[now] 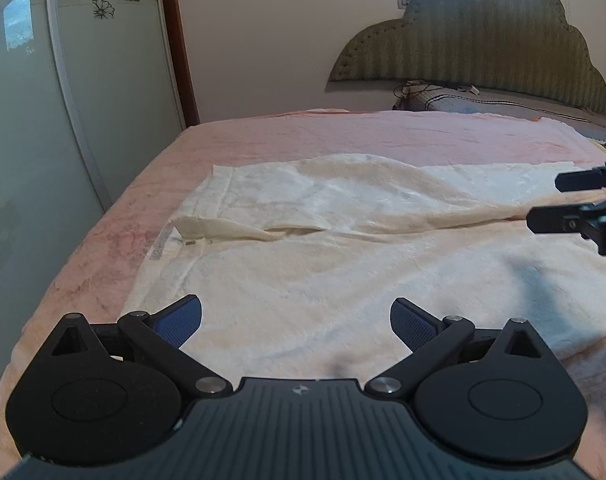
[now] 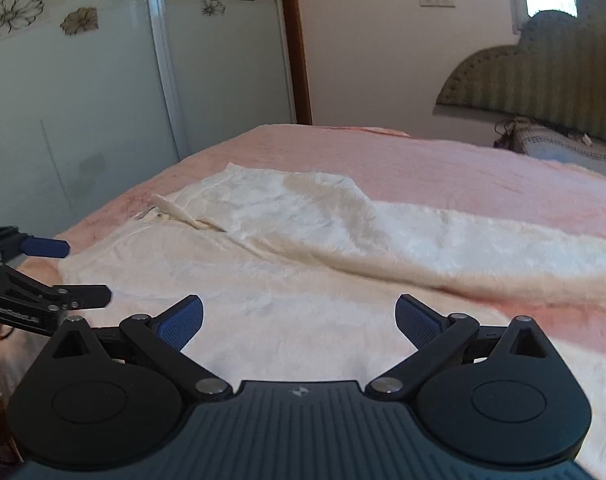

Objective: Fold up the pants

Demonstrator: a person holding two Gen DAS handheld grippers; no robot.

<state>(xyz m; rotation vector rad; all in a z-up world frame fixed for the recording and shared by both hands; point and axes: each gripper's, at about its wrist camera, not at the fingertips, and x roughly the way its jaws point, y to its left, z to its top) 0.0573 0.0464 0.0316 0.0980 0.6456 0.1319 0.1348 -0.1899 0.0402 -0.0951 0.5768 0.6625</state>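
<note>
Left wrist view: the left gripper point(image 1: 296, 322) hovers low over the bed, jaws spread wide and holding nothing. The cream pants point(image 1: 323, 240) lie flat on the pink blanket point(image 1: 103, 248) directly beneath and ahead of the jaws, waistband ahead-left.

Right wrist view: the right gripper point(image 2: 299, 322) hangs likewise, jaws released; the pants point(image 2: 303, 240) spread beneath and ahead, legs running off right.

Pink bedspread point(image 1: 103, 248), green headboard point(image 1: 483, 52)

A pink-covered bed point(image 1: 343, 132) carries cream pants point(image 1: 303, 248) spread flat.
</note>
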